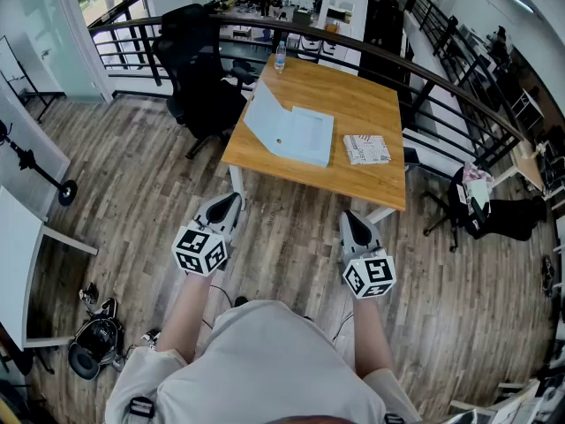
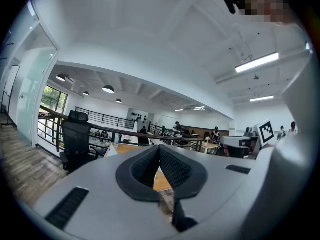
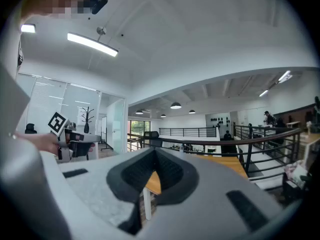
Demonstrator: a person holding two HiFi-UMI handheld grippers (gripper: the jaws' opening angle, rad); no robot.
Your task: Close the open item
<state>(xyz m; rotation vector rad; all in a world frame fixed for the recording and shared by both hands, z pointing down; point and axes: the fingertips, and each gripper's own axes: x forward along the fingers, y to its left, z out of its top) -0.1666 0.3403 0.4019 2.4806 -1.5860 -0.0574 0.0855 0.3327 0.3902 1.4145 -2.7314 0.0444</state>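
Currently the left gripper and right gripper are clenched, empty; only the head view looks into the open pale-blue folder on the wooden tabletop.

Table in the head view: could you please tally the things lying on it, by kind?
folder: 1
booklet: 1
bottle: 1
total: 3
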